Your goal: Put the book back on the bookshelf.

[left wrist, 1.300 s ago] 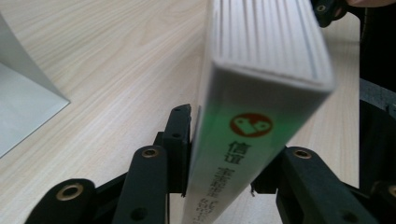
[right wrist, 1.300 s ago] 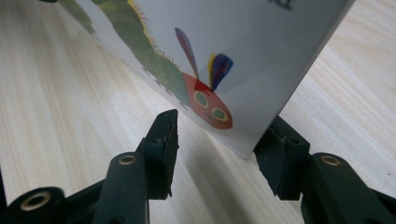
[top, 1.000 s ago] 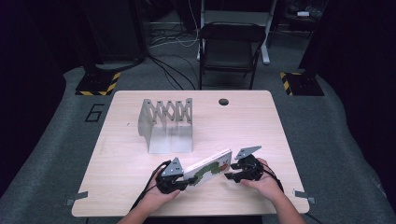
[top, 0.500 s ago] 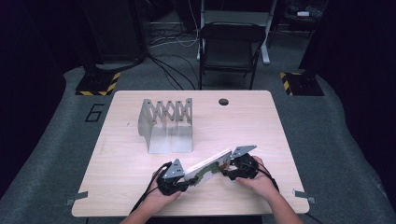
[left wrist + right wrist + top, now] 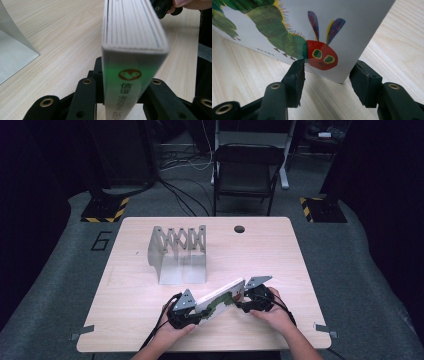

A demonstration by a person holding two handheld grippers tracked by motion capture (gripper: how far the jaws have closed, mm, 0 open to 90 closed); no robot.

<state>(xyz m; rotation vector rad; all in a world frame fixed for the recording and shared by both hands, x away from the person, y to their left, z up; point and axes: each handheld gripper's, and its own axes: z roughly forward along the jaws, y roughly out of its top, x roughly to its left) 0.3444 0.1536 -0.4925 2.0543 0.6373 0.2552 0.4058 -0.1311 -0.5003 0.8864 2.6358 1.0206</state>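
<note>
A white board book [image 5: 220,299] with a green caterpillar on its cover is held on edge, slanting, just above the table's front. My left gripper [image 5: 199,313] is shut on its lower left end; in the left gripper view the jaws [image 5: 120,86] clamp the spine of the book [image 5: 132,32]. They have just been opening a little, with the book still between them. My right gripper [image 5: 241,303] is at the book's upper right end. In the right gripper view its jaws [image 5: 327,72] stand apart around the lower corner of the book [image 5: 287,22], the left jaw at the cover.
A grey metal folding rack [image 5: 180,252] stands on the wooden table [image 5: 280,255] behind the grippers, its base [image 5: 12,55] close to the left one. A cable hole [image 5: 239,229] lies near the far edge. A black chair [image 5: 247,170] is beyond the table.
The right gripper has edged slightly left toward the book's end. The left gripper and the book have stayed in place.
</note>
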